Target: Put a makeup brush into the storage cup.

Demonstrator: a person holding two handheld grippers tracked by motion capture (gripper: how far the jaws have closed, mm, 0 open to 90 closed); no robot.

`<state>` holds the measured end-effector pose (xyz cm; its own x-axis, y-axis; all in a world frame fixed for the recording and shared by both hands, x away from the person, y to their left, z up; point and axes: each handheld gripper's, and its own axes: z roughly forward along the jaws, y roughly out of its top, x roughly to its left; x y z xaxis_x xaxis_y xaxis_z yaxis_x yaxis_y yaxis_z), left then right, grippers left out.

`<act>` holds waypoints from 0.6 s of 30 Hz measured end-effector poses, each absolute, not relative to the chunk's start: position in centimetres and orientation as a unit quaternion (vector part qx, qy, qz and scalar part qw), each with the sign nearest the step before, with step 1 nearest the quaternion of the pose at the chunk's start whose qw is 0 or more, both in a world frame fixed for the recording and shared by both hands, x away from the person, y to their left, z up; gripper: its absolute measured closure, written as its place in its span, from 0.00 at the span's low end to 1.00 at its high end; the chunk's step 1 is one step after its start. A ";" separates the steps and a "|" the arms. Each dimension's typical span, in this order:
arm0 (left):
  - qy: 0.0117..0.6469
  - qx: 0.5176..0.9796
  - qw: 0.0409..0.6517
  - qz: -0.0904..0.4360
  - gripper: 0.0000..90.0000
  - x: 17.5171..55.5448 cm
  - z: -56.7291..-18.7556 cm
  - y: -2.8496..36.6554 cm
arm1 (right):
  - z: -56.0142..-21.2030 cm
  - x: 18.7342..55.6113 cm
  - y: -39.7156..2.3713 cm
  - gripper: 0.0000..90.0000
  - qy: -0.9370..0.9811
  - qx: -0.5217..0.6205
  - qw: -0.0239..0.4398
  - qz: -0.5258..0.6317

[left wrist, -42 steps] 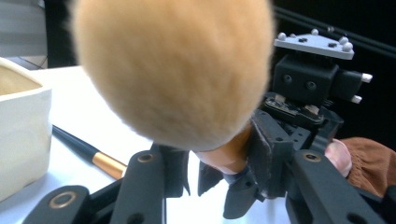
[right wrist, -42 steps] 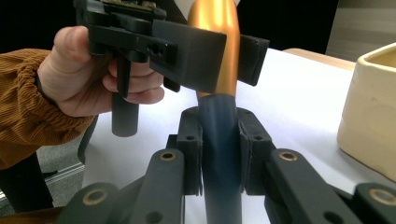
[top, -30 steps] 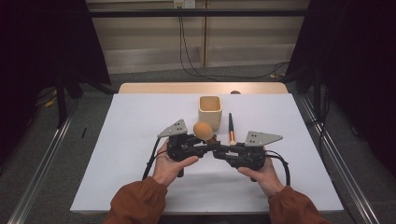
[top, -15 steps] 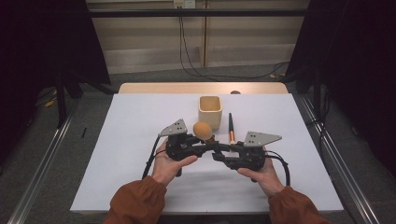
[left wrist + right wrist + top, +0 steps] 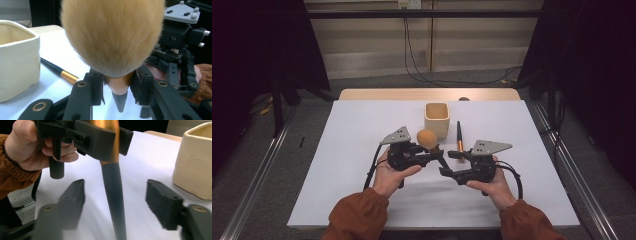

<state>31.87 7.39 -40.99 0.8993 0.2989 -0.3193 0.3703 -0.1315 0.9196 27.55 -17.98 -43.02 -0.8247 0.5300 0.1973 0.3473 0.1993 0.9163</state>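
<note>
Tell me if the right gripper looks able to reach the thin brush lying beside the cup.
Probably yes. The thin brush lies bare on the table just ahead of the right gripper, whose jaws have just been opening off the big brush's handle. That big brush stays in the left gripper.

high view looks down from above; both gripper views sit close, sharing the cup (image 5: 17,57) and brush (image 5: 112,187).

Low in the frame, both forearms wear rust-brown ribbed sleeves (image 5: 357,220). The left tongs (image 5: 437,154) and right tongs (image 5: 446,171) are black, angular frames with brass-ringed pivot screws, each topped by a grey three-cornered plate (image 5: 398,135) with dark studs. Black cables (image 5: 373,170) trail from them.
</note>
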 end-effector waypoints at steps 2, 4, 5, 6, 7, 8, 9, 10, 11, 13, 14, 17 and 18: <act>0.224 0.752 0.619 -0.029 0.73 31.9 -41.0 7.4 | -43.0 27.5 -18.1 0.28 0.768 0.291 0.085 0.565; 0.225 0.753 0.618 -0.028 0.73 31.9 -41.0 7.4 | -42.9 27.6 -18.1 0.23 0.765 0.296 0.088 0.566; 0.225 0.754 0.617 -0.028 0.73 31.9 -41.0 7.4 | -42.9 27.6 -18.2 0.20 0.763 0.298 0.089 0.567; 0.226 0.754 0.616 -0.028 0.73 31.9 -41.0 7.4 | -42.9 27.6 -18.2 0.15 0.761 0.302 0.092 0.567; 0.226 0.757 0.613 -0.026 0.73 31.9 -41.0 7.4 | -42.9 27.6 -18.2 0.11 0.759 0.307 0.099 0.565; 0.225 0.758 0.611 -0.026 0.73 31.9 -41.0 7.4 | -42.9 27.6 -18.2 0.10 0.758 0.309 0.101 0.565; 0.225 0.759 0.611 -0.027 0.73 32.0 -41.1 7.4 | -42.9 27.6 -18.2 0.08 0.757 0.310 0.101 0.566; 0.225 0.760 0.609 -0.027 0.73 31.9 -41.0 7.4 | -42.9 27.6 -18.3 0.04 0.755 0.314 0.103 0.567; 0.227 0.759 0.610 -0.027 0.73 32.0 -41.0 7.5 | -42.8 27.6 -18.3 0.03 0.753 0.318 0.106 0.566; 0.231 0.754 0.615 -0.028 0.73 32.0 -40.9 7.7 | -42.8 27.5 -18.4 0.00 0.755 0.311 0.110 0.567; 0.231 0.754 0.614 -0.027 0.73 32.0 -40.8 7.8 | -42.7 27.5 -18.5 0.00 0.754 0.311 0.114 0.567; 0.234 0.757 0.610 -0.022 0.73 32.0 -40.7 8.1 | -42.6 27.4 -18.7 0.00 0.750 0.314 0.117 0.571; 0.233 0.760 0.607 -0.021 0.73 32.0 -40.6 8.2 | -42.6 27.4 -18.8 0.00 0.750 0.311 0.117 0.572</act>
